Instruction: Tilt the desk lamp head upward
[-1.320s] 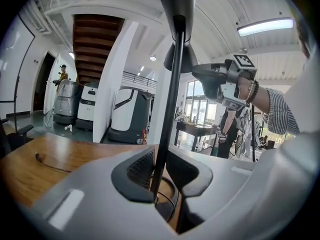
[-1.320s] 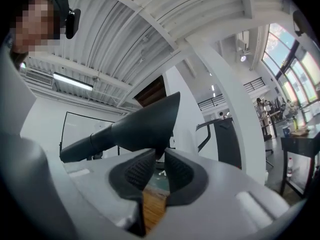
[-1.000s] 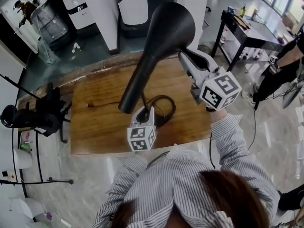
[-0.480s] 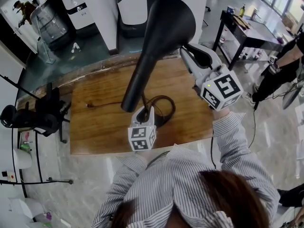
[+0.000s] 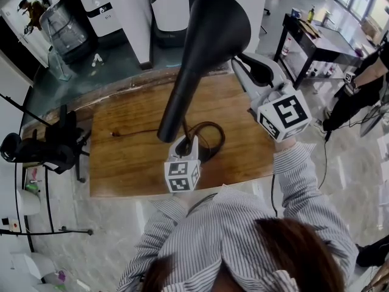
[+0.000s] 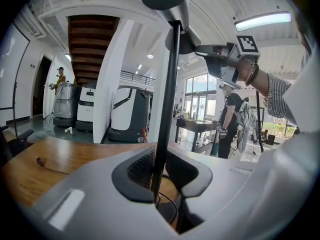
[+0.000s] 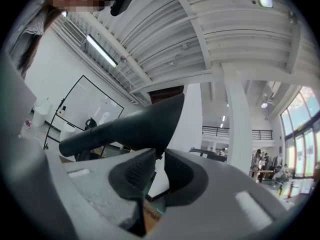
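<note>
Lamp head (image 5: pixel 213 23): black cone, raised high over the wooden tabletop (image 5: pixel 130 163). Its wide mouth lies on the side away from the person, and its narrow end points back toward the person.
Stem (image 6: pixel 167 94): thin black rod, upright. It runs from under the lamp head down to the tabletop.
Foot of the lamp: a dark loop (image 5: pixel 213 135) lies on the tabletop around the bottom of the stem; whether it is the base or coiled cord cannot be told. A thin cord (image 5: pixel 137 131) runs left from it across the wood.
Left gripper (image 6: pixel 161 161): jaws narrow and closed on the stem low down, close above the tabletop. The rod passes straight up between the ribbed pads.
Right gripper (image 7: pixel 159 156): held high at the person's right, with the jaws almost together. They pinch the lower rim of the lamp head's wide mouth, and the cone stretches off to the left in the right gripper view.
Person: striped sleeves (image 5: pixel 298 181), standing at the near edge of the tabletop.
Surroundings: white machines (image 5: pixel 170 5) beyond the tabletop, a dark side table (image 5: pixel 316 41) at the right, and another person (image 5: pixel 358 84) in dark clothes near it.
</note>
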The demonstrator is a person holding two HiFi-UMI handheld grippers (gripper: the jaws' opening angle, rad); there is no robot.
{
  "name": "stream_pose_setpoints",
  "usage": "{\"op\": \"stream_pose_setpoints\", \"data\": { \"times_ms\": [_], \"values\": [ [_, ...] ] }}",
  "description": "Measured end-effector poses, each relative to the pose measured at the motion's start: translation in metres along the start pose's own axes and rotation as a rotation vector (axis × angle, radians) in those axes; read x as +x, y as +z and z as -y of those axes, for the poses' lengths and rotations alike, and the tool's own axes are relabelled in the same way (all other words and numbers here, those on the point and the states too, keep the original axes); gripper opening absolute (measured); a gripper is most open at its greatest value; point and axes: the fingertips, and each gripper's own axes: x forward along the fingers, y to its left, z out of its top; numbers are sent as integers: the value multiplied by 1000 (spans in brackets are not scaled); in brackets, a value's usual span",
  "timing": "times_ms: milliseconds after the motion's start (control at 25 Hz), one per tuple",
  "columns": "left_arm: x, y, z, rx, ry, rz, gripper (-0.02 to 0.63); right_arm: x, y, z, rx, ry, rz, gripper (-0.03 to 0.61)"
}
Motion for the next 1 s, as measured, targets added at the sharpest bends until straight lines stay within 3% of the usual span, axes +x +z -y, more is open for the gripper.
{"op": "stream_pose_setpoints", "data": {
  "times_ms": [240, 600, 840, 1000],
  "values": [
    [1, -2, 1, 8, 0, -4, 64, -1, 2, 0, -1, 1, 1, 55],
    [1, 0, 0, -48, -16, 7, 63, -7, -3, 4, 52, -28, 17, 55],
    [1, 2, 2, -34, -13, 8, 66, -9, -2, 7, 86, -53, 41, 55],
    [-1, 4, 3, -21, -14, 14, 95, -11, -21, 5, 105, -64, -2, 55]
  ]
}}
